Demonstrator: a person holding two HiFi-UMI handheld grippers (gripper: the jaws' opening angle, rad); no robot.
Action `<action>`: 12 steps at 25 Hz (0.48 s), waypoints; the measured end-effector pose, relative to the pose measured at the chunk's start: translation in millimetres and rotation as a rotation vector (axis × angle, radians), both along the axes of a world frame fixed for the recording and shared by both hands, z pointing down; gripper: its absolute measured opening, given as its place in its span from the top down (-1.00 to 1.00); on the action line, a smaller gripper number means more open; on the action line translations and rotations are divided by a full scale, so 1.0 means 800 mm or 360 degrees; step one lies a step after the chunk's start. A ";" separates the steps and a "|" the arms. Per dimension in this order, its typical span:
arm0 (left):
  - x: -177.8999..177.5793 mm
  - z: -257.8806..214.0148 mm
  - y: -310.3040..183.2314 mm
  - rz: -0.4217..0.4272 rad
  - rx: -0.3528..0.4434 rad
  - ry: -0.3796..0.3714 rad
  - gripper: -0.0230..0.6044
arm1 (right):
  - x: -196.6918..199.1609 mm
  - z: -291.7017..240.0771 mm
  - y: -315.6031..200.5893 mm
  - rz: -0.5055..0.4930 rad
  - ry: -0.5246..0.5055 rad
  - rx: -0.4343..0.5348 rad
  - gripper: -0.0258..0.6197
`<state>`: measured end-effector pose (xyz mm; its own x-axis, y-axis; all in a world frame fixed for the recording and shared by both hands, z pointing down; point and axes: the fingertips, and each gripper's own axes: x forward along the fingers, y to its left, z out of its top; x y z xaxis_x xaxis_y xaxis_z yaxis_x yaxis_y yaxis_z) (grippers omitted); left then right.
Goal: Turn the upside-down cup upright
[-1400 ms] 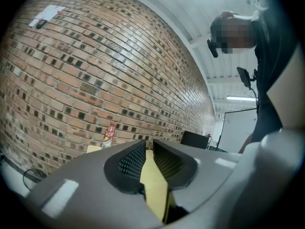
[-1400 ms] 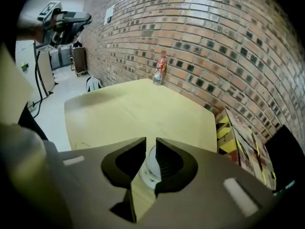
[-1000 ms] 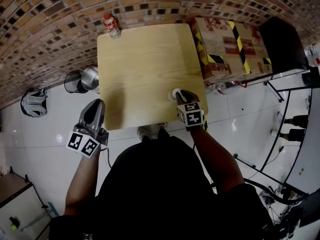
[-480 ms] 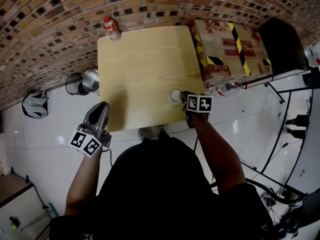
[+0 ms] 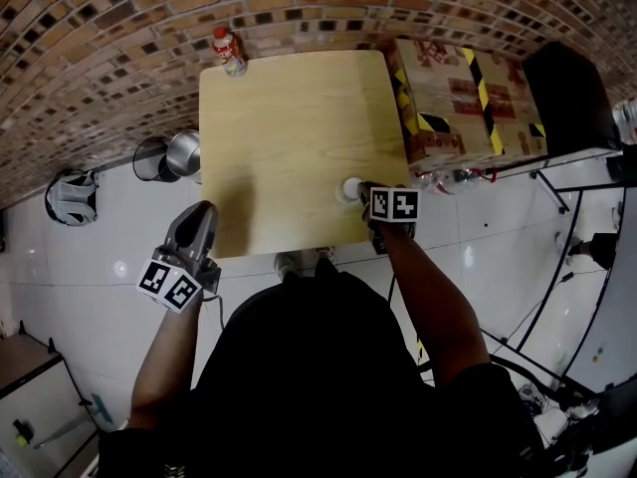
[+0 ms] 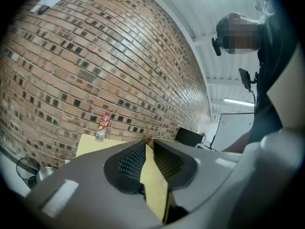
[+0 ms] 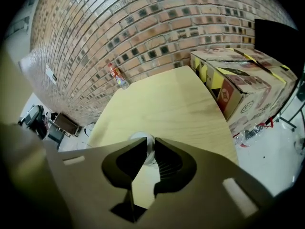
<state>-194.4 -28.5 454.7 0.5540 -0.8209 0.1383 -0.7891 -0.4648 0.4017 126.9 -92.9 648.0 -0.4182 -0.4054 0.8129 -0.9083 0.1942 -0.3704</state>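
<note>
The pale wooden desk (image 5: 289, 127) is bare but for two things. The small white cup (image 5: 349, 189) stands close to its right edge, toward the near right corner; which end is up cannot be told. A bottle (image 5: 227, 50) stands at the far left corner.

The right hand-held gripper (image 7: 149, 141) points steeply down at the cup. Its jaws have just been closing and now leave only a slit, with the cup's near wall pinched between the tips. The left hand-held gripper (image 6: 149, 142) hangs off the near left corner, its jaws almost together on nothing.

A brick wall (image 5: 119, 28) runs behind the far edge. A taped cardboard box (image 5: 463, 93) sits just beside the right edge on the white tiled floor (image 5: 90, 267), and a metal pot (image 5: 181, 154) stands left of the desk.
</note>
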 end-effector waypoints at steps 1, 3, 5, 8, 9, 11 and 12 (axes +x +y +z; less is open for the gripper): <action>-0.001 0.000 0.001 -0.0005 -0.0001 0.0001 0.77 | 0.000 -0.001 -0.001 -0.0003 0.0008 0.0005 0.76; -0.003 -0.001 0.001 -0.0015 0.0001 0.0003 0.77 | 0.000 -0.002 -0.002 -0.0005 0.0024 0.0015 0.78; -0.005 -0.002 0.001 -0.0023 0.0004 0.0004 0.77 | 0.001 -0.004 -0.003 -0.0009 0.0039 0.0023 0.79; -0.004 -0.004 0.001 -0.0027 0.0011 0.0002 0.77 | 0.004 -0.008 -0.005 -0.0019 0.0067 0.0049 0.80; -0.004 -0.004 0.001 -0.0025 0.0013 0.0001 0.77 | 0.005 -0.009 -0.006 -0.0019 0.0082 0.0062 0.80; -0.003 -0.004 0.000 -0.0018 0.0018 -0.0002 0.77 | 0.010 -0.012 -0.008 -0.0015 0.0125 0.0089 0.81; -0.002 -0.005 0.000 -0.0013 0.0020 -0.0005 0.77 | 0.012 -0.014 -0.008 -0.0019 0.0151 0.0105 0.81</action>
<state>-195.9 -28.8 450.9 0.5469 -0.8271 0.1295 -0.7941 -0.4635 0.3932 136.5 -99.6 637.0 -0.3459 -0.4547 0.8207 -0.9361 0.2262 -0.2692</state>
